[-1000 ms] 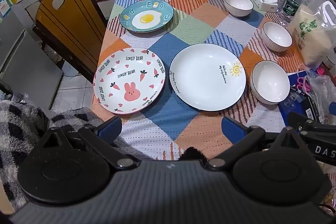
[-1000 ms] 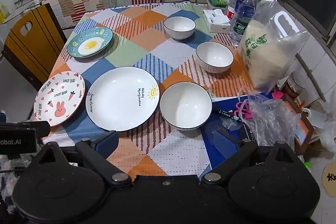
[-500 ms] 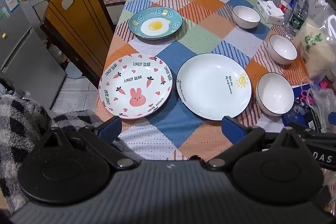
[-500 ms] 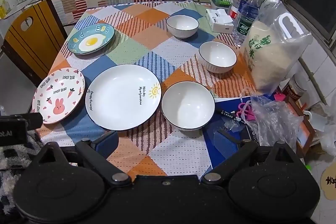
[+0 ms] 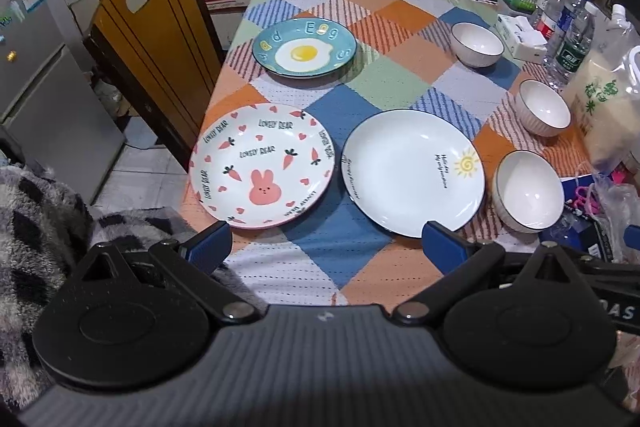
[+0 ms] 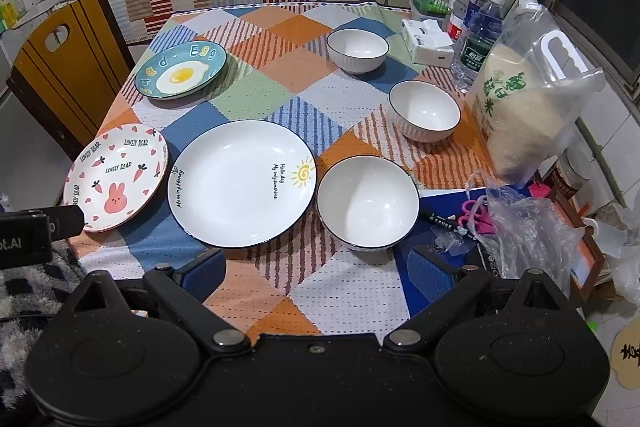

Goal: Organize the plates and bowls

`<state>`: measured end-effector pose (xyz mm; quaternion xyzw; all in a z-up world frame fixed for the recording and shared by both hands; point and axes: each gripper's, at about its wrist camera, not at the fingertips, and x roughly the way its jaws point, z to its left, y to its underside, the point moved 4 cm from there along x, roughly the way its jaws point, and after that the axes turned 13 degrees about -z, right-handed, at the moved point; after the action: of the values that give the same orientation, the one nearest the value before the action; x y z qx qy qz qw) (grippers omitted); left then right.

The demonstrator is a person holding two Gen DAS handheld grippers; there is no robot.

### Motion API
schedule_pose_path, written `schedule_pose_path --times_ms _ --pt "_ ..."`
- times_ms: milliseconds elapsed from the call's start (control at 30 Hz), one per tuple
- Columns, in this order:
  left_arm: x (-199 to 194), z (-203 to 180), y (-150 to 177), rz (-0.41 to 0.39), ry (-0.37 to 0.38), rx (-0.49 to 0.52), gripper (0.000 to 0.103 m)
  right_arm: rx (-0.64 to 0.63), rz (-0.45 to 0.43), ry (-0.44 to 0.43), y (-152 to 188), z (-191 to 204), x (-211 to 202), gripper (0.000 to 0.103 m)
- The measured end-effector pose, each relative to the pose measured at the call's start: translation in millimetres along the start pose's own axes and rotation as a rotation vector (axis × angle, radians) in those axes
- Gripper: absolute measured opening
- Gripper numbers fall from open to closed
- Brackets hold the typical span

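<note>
Left gripper: the black left gripper (image 5: pixel 326 247) with blue-padded fingers hangs above the near table edge, fingers spread wide apart, nothing between them.
Right gripper: the black right gripper (image 6: pixel 316 277) hovers over the near edge too, fingers wide apart and empty.
Plates: a round white plate with pink rabbit and carrots (image 5: pixel 262 165) lies at the near left; just beside it, not touching, a larger round white plate with a yellow sun (image 5: pixel 412 171); farther back, a teal plate printed with a fried egg (image 5: pixel 304 47). All three hold nothing.
Bowls: three white ribbed bowls with dark rims run along the right side, nearest bowl (image 6: pixel 368 202), middle bowl (image 6: pixel 424 110), far bowl (image 6: pixel 357 49). Each is empty and upright.
Other containers: a clear handled bag of white rice (image 6: pixel 524 107) stands at the right edge, with plastic water bottles (image 6: pixel 478 43) and a white tissue box (image 6: pixel 428 41) behind it.
Table: a patchwork checked tablecloth (image 6: pixel 280 95) covers it; a brown wooden chair (image 5: pixel 152 51) stands at the left.
Hard to make out: crumpled clear plastic (image 6: pixel 524 223) covers part of the pink scissors (image 6: pixel 474 213); the bottle labels are unreadable.
Since a second ago: the dishes lie where they were; both grippers have drawn back and tilted up a little, so more of the kitchen counter shows.
</note>
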<state>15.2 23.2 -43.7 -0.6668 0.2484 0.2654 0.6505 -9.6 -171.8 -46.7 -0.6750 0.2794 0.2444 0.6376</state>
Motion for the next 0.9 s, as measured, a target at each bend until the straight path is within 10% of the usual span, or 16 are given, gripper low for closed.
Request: schedule_pose_path --times_ms 900 --pt "-12.5 -2.8 1.5 -0.021 0.032 0.064 0.1 -0.019 -0.046 0.02 -2.3 -1.8 -15.0 0.099"
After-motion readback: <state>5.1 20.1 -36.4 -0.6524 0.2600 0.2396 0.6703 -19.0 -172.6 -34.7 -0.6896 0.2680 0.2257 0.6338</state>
